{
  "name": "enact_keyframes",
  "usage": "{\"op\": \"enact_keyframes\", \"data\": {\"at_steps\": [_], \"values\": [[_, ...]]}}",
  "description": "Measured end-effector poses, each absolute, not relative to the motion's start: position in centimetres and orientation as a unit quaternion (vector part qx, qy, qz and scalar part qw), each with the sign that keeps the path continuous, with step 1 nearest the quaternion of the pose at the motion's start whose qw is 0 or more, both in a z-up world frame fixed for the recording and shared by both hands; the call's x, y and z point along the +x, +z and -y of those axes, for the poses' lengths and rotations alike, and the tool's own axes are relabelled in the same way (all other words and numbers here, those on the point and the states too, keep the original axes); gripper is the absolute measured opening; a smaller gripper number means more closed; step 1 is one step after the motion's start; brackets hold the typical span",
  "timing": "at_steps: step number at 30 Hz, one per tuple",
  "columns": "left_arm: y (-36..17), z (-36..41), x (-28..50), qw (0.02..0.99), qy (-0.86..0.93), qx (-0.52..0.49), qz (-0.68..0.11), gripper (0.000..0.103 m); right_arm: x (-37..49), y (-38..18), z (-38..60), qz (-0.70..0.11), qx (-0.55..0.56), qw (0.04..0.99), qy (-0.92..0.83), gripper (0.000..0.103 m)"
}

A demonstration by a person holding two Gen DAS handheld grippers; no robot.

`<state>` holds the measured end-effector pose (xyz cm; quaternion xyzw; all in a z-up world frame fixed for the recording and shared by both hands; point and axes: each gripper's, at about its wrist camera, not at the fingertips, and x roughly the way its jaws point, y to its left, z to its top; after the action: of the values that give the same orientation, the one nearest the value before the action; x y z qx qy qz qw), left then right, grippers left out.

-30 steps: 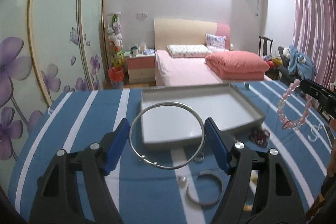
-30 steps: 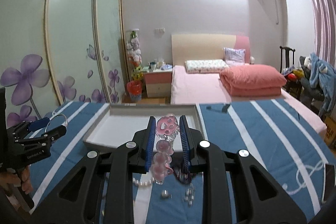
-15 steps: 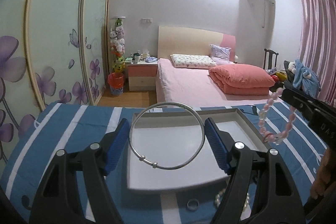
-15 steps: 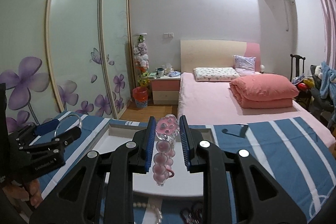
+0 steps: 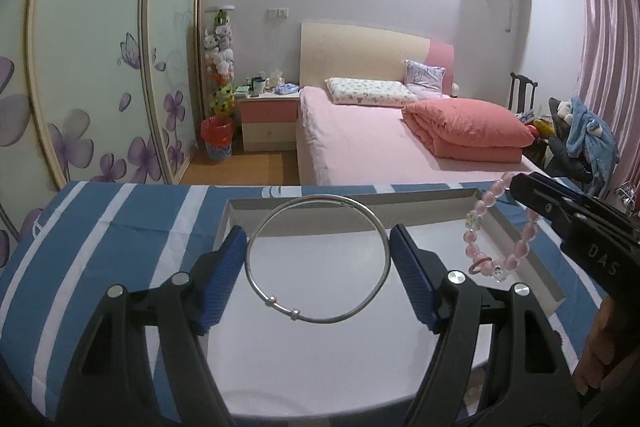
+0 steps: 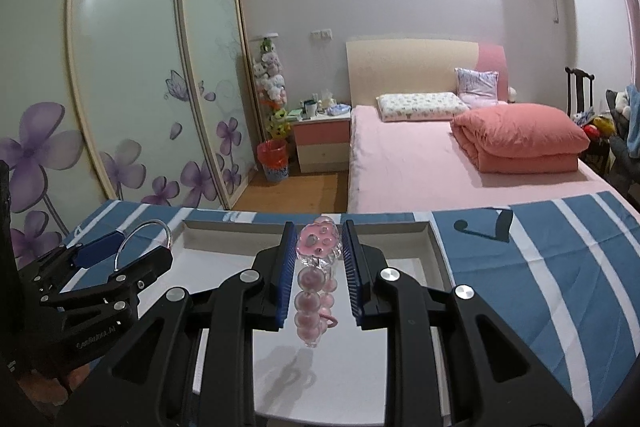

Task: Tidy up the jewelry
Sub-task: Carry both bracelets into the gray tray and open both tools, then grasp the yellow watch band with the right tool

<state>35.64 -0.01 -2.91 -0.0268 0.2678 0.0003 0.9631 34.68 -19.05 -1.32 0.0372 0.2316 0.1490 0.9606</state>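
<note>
My left gripper (image 5: 318,261) is shut on a thin silver bangle (image 5: 276,303), its blue pads pressing the ring's two sides; the ring hangs above the white tray (image 5: 420,202). The right gripper (image 6: 317,259) is shut on a pink bead bracelet (image 6: 307,301) with a pink paw charm, whose beads dangle over the tray (image 6: 437,247). In the left wrist view the right gripper (image 5: 516,187) comes in from the right with the bracelet (image 5: 474,219) hanging from it. The left gripper (image 6: 138,245) and bangle (image 6: 154,225) show at the left of the right wrist view.
The tray lies on a blue and white striped cloth (image 5: 120,227). Behind it are a pink bed (image 5: 380,143) with a folded quilt, a nightstand (image 5: 268,123), sliding flower-patterned wardrobe doors (image 5: 88,67) and a cluttered chair (image 5: 576,139). A person's hand (image 5: 600,347) shows at lower right.
Both grippers moved forward and slightly down over the tray, still holding bangle and bracelet. The loose jewelry on the cloth has dropped out of view below.
</note>
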Motion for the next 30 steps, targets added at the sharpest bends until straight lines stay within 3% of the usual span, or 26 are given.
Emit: {"op": "enact_keyframes", "data": {"at_steps": [6, 8, 10, 21, 30], "values": [[-3.8, -0.5, 37.0, 0.959, 0.007, -0.024, -0.281, 0.072, 35.6, -1.7, 19.1, -0.24, 0.039, 0.958, 0.149, 0.026], [-4.1, -0.5, 37.6, 0.957, 0.008, -0.025, -0.288, 0.072, 35.8, -1.8, 18.9, -0.24, 0.037, 0.959, 0.148, 0.04], [-4.4, -0.6, 37.9, 0.956, 0.009, -0.025, -0.293, 0.072, 35.8, -1.6, 19.0, -0.235, 0.039, 0.96, 0.148, 0.047], [-3.7, -1.3, 37.7, 0.958, 0.017, -0.027, -0.286, 0.076, 35.4, -0.8, 19.7, -0.227, 0.039, 0.964, 0.135, 0.047], [-2.5, -2.3, 31.7, 0.962, 0.01, -0.023, -0.273, 0.079, 31.6, -0.5, 20.8, -0.23, 0.024, 0.964, 0.13, 0.047]]}}
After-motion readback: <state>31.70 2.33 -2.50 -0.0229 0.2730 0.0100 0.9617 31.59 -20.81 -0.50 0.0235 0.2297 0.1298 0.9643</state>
